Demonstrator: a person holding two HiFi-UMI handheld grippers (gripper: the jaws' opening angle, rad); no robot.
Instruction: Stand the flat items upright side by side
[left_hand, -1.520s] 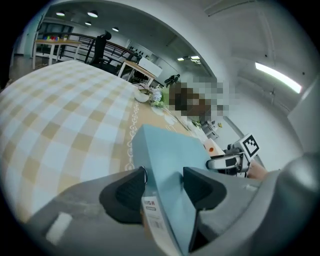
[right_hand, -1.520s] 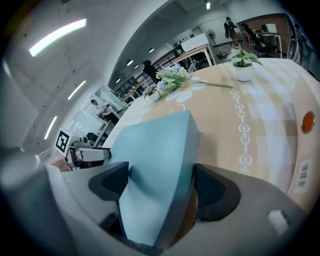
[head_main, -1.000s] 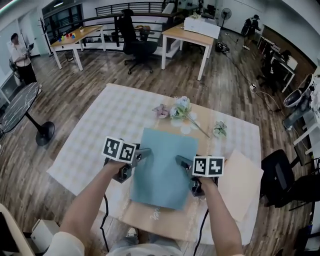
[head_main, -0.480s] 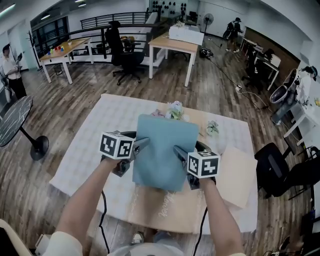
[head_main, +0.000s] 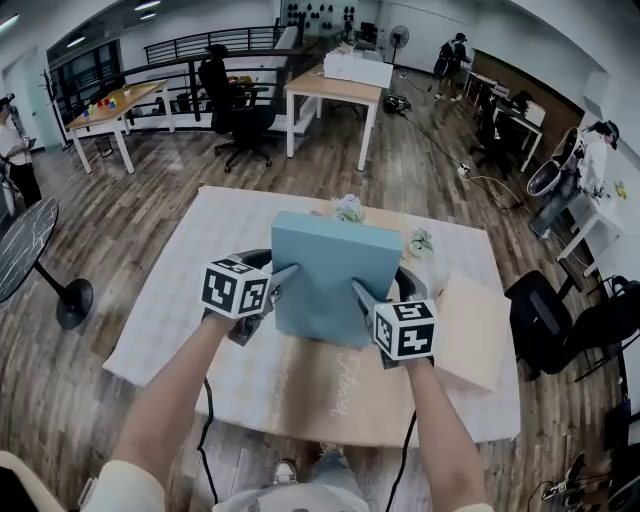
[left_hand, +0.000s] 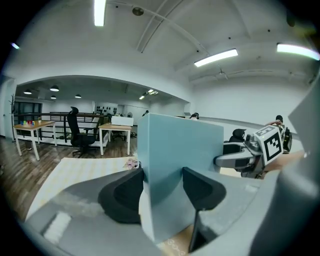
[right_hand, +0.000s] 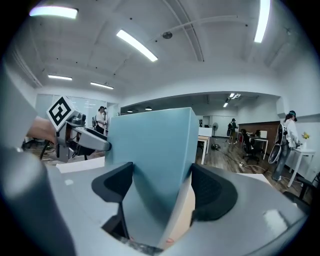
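Note:
A light blue flat board stands tilted almost upright over the table, its lower edge near a tan printed board that lies flat. My left gripper is shut on its left edge, the pads on both faces. My right gripper grips the right edge; its jaws have just been closing with the blue board between them. A second, beige flat board lies at the table's right. Each gripper shows in the other's view, the right and the left.
The table wears a pale checked cloth. Artificial flowers lie behind the blue board, one more sprig to the right. Desks, office chairs and people stand farther off in the room.
The blue board has gone from lying flat on the tan board to nearly upright. Both grippers rose with it and rolled inward.

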